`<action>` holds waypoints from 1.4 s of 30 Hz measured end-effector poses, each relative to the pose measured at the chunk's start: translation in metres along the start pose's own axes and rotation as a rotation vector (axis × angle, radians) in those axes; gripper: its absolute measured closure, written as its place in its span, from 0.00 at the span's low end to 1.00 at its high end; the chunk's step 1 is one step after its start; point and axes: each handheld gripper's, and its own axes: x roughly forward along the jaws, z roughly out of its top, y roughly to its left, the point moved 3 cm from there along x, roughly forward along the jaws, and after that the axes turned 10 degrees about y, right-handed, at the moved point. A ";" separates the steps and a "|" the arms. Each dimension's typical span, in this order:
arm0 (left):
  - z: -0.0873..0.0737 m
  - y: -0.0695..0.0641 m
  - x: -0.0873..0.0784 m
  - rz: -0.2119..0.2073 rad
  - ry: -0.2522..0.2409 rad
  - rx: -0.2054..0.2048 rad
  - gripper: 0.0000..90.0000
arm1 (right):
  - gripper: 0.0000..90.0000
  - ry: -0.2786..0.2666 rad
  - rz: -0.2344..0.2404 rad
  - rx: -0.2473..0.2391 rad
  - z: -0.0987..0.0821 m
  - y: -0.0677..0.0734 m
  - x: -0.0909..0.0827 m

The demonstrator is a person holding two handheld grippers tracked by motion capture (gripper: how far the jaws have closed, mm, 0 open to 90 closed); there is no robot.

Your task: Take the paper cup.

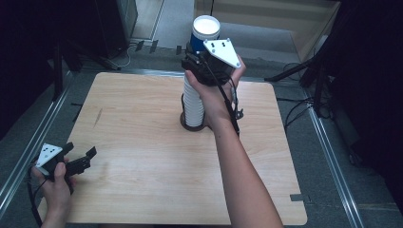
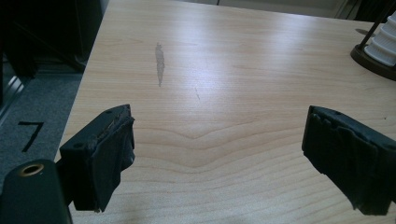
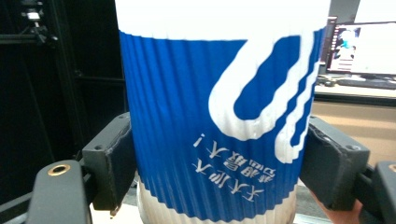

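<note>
Blue-and-white ribbed paper cup (image 3: 219, 121), inverted, pinched by the right tongs (image 1: 202, 59) at the top of the white cup stack (image 1: 193, 102) on the table (image 1: 142, 156); apparently 1 cup partly lifted off, its set-down still ahead. Left tongs (image 1: 81, 159) spread, empty, near the table's left edge.

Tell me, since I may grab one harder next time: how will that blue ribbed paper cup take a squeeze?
The blue cup is thin corrugated paper, so it probably dents under a hard pinch. It looks empty and upside down, likely very light. Its ribbed sleeve should give the right claw decent friction, so slipping seems unlikely.
</note>
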 end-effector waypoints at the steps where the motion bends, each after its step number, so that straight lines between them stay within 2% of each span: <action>1: 0.000 0.000 0.000 0.000 0.000 0.000 0.11 | 0.23 0.000 0.000 0.000 0.000 0.000 0.000; 8: 0.000 0.000 0.000 -0.001 -0.001 0.002 0.11 | 0.23 -0.001 -0.006 0.008 -0.002 -0.017 -0.014; 18: 0.000 -0.001 0.000 -0.004 -0.003 0.006 0.11 | 0.23 0.012 -0.003 0.037 -0.021 -0.042 -0.033; 21: 0.000 -0.001 0.000 -0.004 -0.003 0.009 0.17 | 0.23 0.015 0.005 0.043 -0.029 -0.048 -0.041; 25: 0.000 -0.001 -0.001 -0.004 -0.005 0.011 0.15 | 0.23 0.022 0.001 0.031 -0.045 -0.055 -0.053; 28: 0.000 -0.001 0.000 -0.005 -0.006 0.011 0.15 | 0.23 0.037 -0.001 0.044 -0.058 -0.061 -0.061; 34: -0.001 -0.003 0.000 -0.025 0.021 0.026 0.12 | 0.23 0.056 0.005 0.054 -0.084 -0.070 -0.077; 40: -0.002 -0.004 0.000 -0.007 0.028 0.035 0.11 | 0.23 0.060 -0.014 0.050 -0.105 -0.079 -0.090; 42: -0.002 -0.004 -0.001 0.024 0.018 0.036 0.10 | 0.23 0.062 -0.016 0.057 -0.110 -0.082 -0.093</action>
